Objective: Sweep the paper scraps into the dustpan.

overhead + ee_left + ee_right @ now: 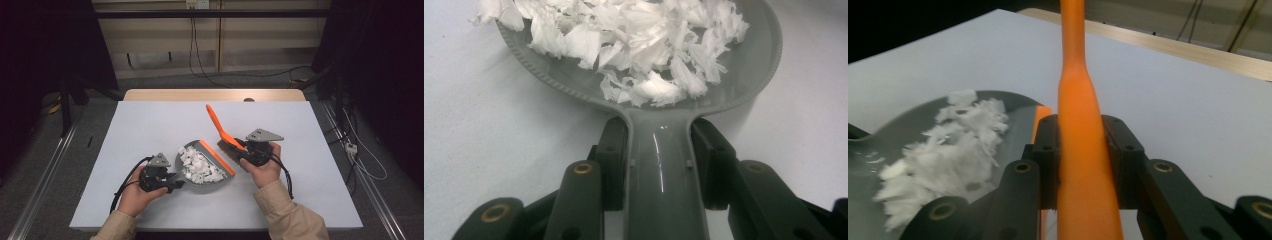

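We note the left gripper (659,165) clamping a glossy grey plastic dustpan (754,75) heaped with ragged white paper scraps (634,45); the right gripper (1083,165) clamps a smooth orange plastic brush (1078,100).

I can read no lettering, label, brand, number or sign anywhere from here.

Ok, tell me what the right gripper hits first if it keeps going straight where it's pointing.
Probably nothing on the table. The right gripper, shut on the orange brush, points past the dustpan across bare white tabletop towards its far edge; depth is uncertain.
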`<state>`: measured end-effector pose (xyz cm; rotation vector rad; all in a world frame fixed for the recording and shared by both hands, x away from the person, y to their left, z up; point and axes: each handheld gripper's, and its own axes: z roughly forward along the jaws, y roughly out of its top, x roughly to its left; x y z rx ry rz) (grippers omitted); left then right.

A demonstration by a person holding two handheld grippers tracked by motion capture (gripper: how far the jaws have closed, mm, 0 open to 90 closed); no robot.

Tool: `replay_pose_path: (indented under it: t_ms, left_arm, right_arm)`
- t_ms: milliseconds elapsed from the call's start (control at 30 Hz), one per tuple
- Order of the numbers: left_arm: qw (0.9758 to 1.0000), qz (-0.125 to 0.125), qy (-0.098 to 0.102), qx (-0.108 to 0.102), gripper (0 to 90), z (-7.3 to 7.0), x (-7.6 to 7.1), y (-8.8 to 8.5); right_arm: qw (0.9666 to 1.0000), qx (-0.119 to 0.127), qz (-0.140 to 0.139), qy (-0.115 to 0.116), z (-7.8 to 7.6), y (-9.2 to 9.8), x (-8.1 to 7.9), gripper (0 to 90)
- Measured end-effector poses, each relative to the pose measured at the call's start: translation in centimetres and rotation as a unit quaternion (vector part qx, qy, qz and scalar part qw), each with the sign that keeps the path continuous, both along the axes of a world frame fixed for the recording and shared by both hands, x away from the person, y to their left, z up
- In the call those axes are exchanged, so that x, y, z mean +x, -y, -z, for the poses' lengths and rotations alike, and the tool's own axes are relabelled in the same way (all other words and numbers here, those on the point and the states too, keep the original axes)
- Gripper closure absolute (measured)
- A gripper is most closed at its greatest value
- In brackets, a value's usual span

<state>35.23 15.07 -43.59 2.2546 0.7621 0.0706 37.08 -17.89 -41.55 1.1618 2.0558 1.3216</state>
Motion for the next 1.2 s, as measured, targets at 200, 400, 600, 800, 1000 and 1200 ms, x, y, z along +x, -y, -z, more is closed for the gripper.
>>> replay_pose_path:
  t_ms: [200,400,600,800,1000,1200]
  left_arm:
    - [1.0000,0.004,-0.005,0.001,62.4,-0.2,0.0,-0.5]
    - [1.0000,0.001,-0.006,0.007,62.4,-0.2,0.0,-0.4]
    - [1.0000,0.000,-0.004,0.005,62.4,-0.2,-0.1,-0.4]
    - [0.9999,-0.006,0.000,0.010,62.4,-0.2,-0.1,-0.4]
    - [0.9999,-0.005,-0.002,0.009,62.4,-0.2,-0.1,-0.5]
    - [0.9999,0.000,-0.009,0.006,62.4,-0.3,0.0,-0.6]
  right_arm:
    - [0.9996,-0.016,-0.008,-0.021,1.4,-0.2,-0.1,71.5]
    - [0.9990,-0.013,-0.036,-0.025,1.3,-1.4,-1.1,71.5]
    - [0.9982,0.033,-0.049,-0.012,0.0,-1.7,-1.3,71.5]
    - [0.9994,0.021,-0.027,-0.007,0.0,-0.7,-0.9,71.5]
    - [0.9999,-0.005,-0.007,-0.012,0.7,0.0,-0.4,71.5]
    - [0.9991,-0.008,-0.028,-0.032,1.3,-0.7,-0.6,71.5]
